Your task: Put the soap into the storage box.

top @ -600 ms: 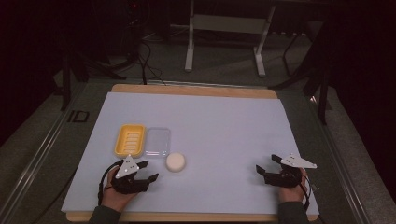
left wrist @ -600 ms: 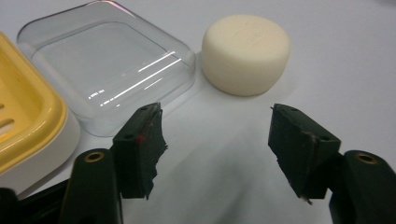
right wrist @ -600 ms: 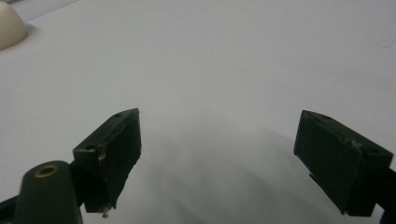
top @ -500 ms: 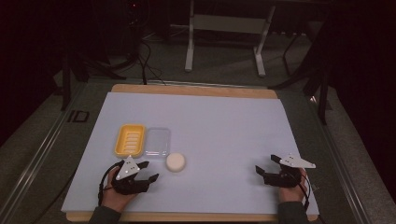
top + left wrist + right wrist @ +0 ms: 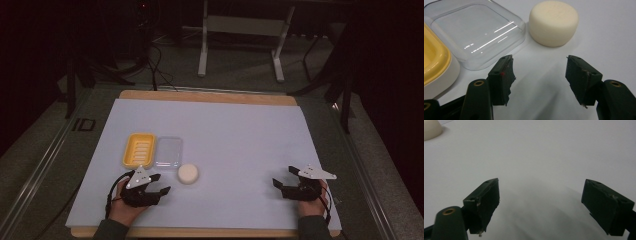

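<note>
One soap bar (image 5: 188, 173), two dishes.

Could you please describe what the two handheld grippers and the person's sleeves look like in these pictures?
Both the left gripper and the right gripper are black, each topped by a grey three-cornered plate. Each has two blocky dark jaws with worn, chipped pads, mounted on black arms with brass-coloured rivets. One left pad carries a small red dot. A black cable loops from the left gripper. The sleeves look dark olive-grey.
</note>
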Demonstrator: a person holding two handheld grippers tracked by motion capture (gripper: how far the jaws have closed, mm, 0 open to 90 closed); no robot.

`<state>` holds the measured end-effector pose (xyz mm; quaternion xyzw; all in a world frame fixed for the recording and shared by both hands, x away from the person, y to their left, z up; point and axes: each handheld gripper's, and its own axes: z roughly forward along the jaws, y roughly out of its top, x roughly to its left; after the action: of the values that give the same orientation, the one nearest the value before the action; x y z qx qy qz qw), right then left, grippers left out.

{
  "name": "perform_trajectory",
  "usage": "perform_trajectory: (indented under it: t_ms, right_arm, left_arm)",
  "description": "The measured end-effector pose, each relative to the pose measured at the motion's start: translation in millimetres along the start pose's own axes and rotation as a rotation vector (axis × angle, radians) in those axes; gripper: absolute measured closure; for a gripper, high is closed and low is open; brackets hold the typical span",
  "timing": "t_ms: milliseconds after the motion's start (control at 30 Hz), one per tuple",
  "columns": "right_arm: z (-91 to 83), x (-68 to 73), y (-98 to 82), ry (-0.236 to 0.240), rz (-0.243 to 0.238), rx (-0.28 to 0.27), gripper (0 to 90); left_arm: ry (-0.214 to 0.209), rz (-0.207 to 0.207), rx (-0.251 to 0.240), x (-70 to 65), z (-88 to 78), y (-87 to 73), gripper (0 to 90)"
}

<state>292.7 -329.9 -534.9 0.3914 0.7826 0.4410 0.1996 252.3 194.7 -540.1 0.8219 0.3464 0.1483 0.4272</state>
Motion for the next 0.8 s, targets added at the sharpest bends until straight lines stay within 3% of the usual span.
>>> perform_trajectory:
  t_ms: [133,467,633,800]
  right_arm:
    - [-0.4,0.1,-0.2,-0.007,0.002,-0.003,14.8]
    - [0.7,1.3,0.2,-0.017,-0.008,0.008,14.9]
    - [0.6,1.1,0.2,-0.022,-0.004,0.005,14.8]
    - [0.7,1.2,0.2,-0.023,-0.005,0.006,14.9]
  left_arm:
    - [-0.02,0.004,0.007,0.4,0.6,0.4,36.2]
    - [-0.064,0.055,0.062,-4.9,1.7,8.5,39.0]
    - [-0.068,0.115,0.09,-5.1,-3.0,23.5,39.8]
    - [-0.109,0.163,0.11,-5.2,-2.6,35.9,41.9]
